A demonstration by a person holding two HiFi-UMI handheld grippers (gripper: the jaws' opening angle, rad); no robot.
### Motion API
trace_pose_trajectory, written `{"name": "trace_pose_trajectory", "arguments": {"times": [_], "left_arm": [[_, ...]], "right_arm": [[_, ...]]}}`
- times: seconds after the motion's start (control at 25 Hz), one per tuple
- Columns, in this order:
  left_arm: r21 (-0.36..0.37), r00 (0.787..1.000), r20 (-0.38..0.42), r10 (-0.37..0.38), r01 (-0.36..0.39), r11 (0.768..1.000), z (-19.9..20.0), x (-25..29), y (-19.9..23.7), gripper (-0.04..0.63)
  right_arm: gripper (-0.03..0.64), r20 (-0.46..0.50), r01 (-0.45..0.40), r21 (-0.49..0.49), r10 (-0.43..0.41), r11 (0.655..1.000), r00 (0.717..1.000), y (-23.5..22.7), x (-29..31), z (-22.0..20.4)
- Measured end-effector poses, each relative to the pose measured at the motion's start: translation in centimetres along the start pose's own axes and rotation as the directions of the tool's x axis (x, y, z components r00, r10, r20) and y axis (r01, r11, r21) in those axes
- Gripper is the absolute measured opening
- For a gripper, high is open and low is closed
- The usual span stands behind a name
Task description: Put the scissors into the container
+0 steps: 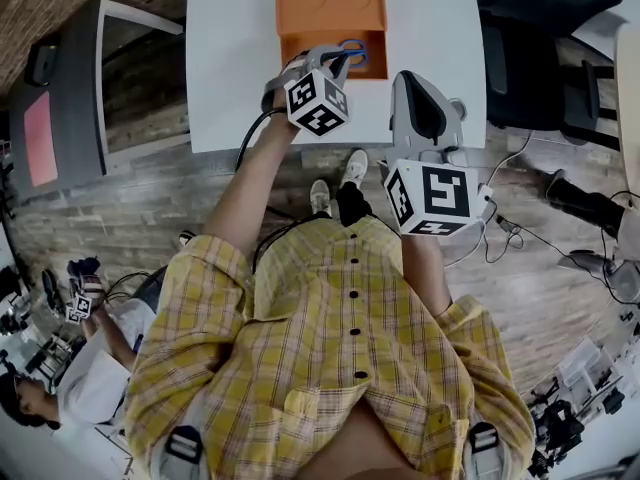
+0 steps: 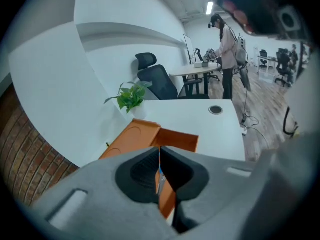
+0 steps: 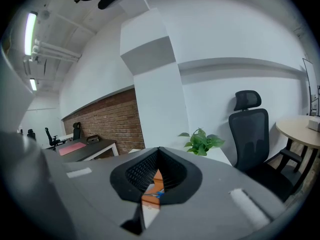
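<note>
The left gripper (image 1: 335, 61) is clamped on the scissors (image 1: 353, 51), directly over the container's (image 1: 330, 3) open compartment. The right gripper (image 3: 158, 153), jaws together and empty, is well short of the container. Hazard: off-centre release may land the scissors on the container rim, tipping them outside.

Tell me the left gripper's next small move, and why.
Likely open the left gripper: its jaws are shut on the scissors, whose blue handles appear to hang over the open compartment of the orange container, so release should drop them in.
</note>
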State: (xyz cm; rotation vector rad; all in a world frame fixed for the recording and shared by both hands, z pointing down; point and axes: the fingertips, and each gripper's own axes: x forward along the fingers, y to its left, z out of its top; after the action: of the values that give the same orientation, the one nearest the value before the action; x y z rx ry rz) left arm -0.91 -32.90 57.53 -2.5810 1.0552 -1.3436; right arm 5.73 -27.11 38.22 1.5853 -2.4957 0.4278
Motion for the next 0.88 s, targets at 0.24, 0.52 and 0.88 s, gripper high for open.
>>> {"name": "trace_pose_trajectory", "arguments": {"times": [0.24,0.52,0.88], "left_arm": [[-0.071,0.998,0.046,0.032,-0.029,0.997,0.7,-3.3,0.2,0.005],[-0.224,0.992,0.109,0.059,-0.034,0.974,1.8,-6.4,0.7,0.003],[-0.379,0.963,0.202,0.177,-0.09,0.921,3.5,-13.2,2.5,0.003]], "right_arm": [[0.002,0.027,-0.015,-0.011,0.015,1.0,1.0,1.8,-1.4,0.9],[0.002,0.051,-0.022,-0.025,0.023,0.999,0.998,3.0,-1.9,1.5],[0.002,0.077,-0.03,-0.053,0.034,0.998,0.997,5.5,-2.5,2.7]]}}
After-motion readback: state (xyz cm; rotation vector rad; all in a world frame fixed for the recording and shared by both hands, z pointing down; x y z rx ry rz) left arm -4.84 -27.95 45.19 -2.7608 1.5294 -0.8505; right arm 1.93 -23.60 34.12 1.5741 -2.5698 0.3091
